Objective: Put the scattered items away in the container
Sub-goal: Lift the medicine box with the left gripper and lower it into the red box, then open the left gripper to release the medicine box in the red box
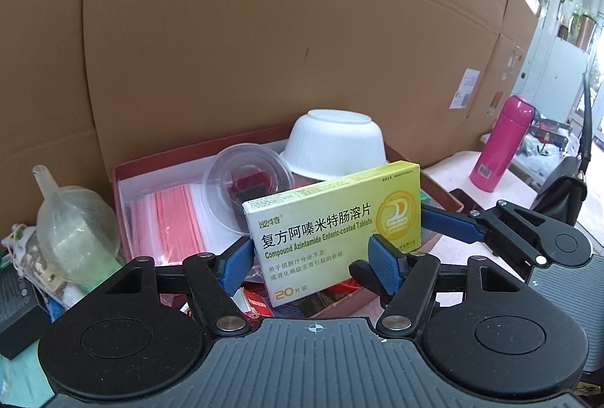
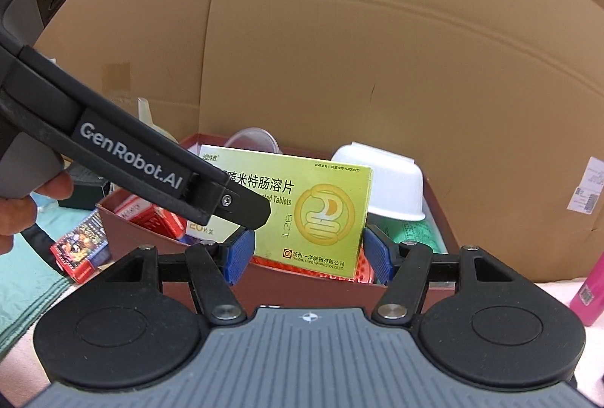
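Yellow cardboard medicine box (image 1: pixel 332 219), printed with Chinese text and "Enteric-coated Tablets": tilted, raised over the container, between both pairs of tongs.

Left tongs (image 1: pixel 311 257): blue pads partly spread. The left pad sits at the carton's left end and the right pad lies in front of its printed face. A firm pinch cannot be told.

Right tongs (image 2: pixel 307 253): blue pads partly spread. The right pad is at the carton's right end and the left pad is in front of the face. Grip likewise cannot be told.

Dark red rectangular cardboard container (image 2: pixel 302 291): directly beyond and below both tongs. Contents:
- upturned white ribbed disposable bowl (image 1: pixel 336 147), beyond the carton
- clear round plastic tub (image 1: pixel 249 174), left of the bowl
- clear zip bags with red strips (image 1: pixel 166 219), ahead-left of the left tongs
- small red carton (image 2: pixel 151 215), at the near left corner

Left of the left tongs: cloudy clear plastic funnel-necked bottle (image 1: pixel 75 219).

Left of the right tongs: colourful small card box (image 2: pixel 81 249) on teal cloth (image 2: pixel 22 279), outside the container, and a person's hand (image 2: pixel 22 204) on the left tongs' handle.

Far right: pink cylindrical flask (image 1: pixel 498 143) and black handbag (image 1: pixel 566 189).

Behind everything: brown corrugated cardboard wall (image 1: pixel 264 30).
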`<move>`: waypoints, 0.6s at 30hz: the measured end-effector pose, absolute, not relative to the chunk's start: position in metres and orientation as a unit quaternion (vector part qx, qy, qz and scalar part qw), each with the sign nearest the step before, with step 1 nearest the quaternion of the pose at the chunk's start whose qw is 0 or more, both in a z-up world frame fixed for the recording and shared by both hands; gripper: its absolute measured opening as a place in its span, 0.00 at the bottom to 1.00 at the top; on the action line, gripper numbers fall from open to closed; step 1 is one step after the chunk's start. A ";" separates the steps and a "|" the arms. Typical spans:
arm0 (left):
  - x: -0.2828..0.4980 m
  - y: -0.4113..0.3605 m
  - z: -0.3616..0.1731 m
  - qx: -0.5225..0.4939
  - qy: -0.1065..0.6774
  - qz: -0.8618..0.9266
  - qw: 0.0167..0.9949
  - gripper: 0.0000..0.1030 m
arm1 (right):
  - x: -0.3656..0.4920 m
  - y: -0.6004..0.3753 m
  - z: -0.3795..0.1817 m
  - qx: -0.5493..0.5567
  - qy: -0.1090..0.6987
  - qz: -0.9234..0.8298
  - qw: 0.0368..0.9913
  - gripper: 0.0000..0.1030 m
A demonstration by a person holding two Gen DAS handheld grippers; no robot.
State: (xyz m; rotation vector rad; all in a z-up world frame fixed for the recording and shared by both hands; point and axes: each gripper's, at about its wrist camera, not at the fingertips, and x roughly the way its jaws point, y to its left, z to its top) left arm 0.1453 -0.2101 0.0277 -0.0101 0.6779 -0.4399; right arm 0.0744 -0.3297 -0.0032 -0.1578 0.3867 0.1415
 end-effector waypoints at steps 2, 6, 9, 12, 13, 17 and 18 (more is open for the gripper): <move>0.148 -0.210 0.025 -0.007 0.333 -0.217 0.918 0.74 | 0.078 -0.331 -0.007 -0.073 0.194 0.070 0.976 0.68; 0.147 -0.205 0.026 -0.019 0.326 -0.222 0.919 0.88 | 0.079 -0.334 -0.010 -0.067 0.187 0.066 0.978 0.77; 0.144 -0.202 0.027 -0.023 0.318 -0.215 0.923 0.92 | 0.076 -0.333 -0.010 -0.072 0.181 0.059 0.979 0.83; 0.144 -0.202 0.024 -0.024 0.324 -0.211 0.922 0.93 | 0.077 -0.329 -0.011 -0.078 0.173 0.054 0.980 0.95; 0.145 -0.202 0.023 -0.024 0.328 -0.209 0.921 0.93 | 0.077 -0.327 -0.012 -0.082 0.172 0.051 0.980 0.96; 0.144 -0.202 0.020 -0.023 0.334 -0.205 0.920 0.93 | 0.079 -0.327 -0.012 -0.070 0.175 0.042 0.981 0.99; 0.143 -0.202 0.019 -0.024 0.334 -0.205 0.919 0.93 | 0.078 -0.328 -0.011 -0.063 0.177 0.042 0.981 0.99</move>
